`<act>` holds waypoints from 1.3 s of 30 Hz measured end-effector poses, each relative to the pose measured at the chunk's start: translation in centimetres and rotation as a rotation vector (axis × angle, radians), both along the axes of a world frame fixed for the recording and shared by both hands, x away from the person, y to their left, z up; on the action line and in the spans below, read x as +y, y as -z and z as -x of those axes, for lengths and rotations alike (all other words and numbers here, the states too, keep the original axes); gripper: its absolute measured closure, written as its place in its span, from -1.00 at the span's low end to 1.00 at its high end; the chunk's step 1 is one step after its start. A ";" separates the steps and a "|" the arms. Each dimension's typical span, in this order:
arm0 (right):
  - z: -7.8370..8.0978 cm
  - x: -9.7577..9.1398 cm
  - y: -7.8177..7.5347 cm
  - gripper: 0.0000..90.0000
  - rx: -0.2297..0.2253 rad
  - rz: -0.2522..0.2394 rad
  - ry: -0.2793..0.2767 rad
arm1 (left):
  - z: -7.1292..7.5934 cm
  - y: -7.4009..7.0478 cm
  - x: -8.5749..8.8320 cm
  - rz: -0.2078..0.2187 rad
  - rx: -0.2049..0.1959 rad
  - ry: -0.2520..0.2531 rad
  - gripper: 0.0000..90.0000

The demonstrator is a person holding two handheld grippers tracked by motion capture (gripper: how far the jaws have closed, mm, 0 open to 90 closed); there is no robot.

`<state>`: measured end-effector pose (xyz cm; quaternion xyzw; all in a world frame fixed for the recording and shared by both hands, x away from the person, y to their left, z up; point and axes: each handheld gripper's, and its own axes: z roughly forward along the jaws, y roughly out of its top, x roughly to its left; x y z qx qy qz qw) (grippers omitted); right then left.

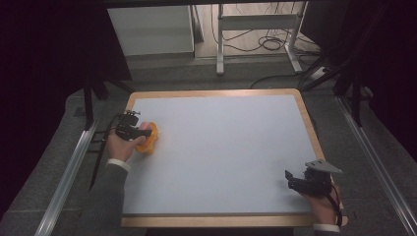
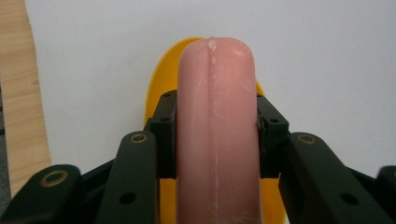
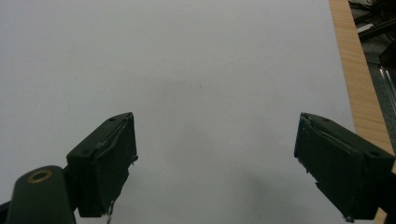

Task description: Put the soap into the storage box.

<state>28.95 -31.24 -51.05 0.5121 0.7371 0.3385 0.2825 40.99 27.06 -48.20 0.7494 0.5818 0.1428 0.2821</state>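
Note:
My left gripper [image 1: 142, 131] is shut on a pink sausage-shaped piece [image 2: 217, 126], whose rounded end sticks out past the jaws. Under it lies a yellow-orange dish [image 1: 150, 139] at the left side of the white mat [image 1: 221, 147]; in the left gripper view the dish [image 2: 161, 84] shows as a yellow rim behind the pink piece. My right gripper [image 1: 289, 178] hovers near the mat's front right corner. Its jaws stand wide apart with bare mat between them, and its fingertips [image 3: 114, 163] hold nothing.
The mat lies on a wooden board [image 1: 307, 118] whose edge [image 3: 357, 70] runs close to the right gripper. Metal rails [image 1: 69, 172] flank the table on both sides. A metal stand and cables [image 1: 275, 42] are on the floor beyond the far edge.

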 end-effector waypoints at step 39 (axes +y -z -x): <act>0.0 0.4 0.0 -0.72 0.001 0.005 -0.014 | 7.4 -2.7 -2.1 0.089 -0.216 0.204 -0.47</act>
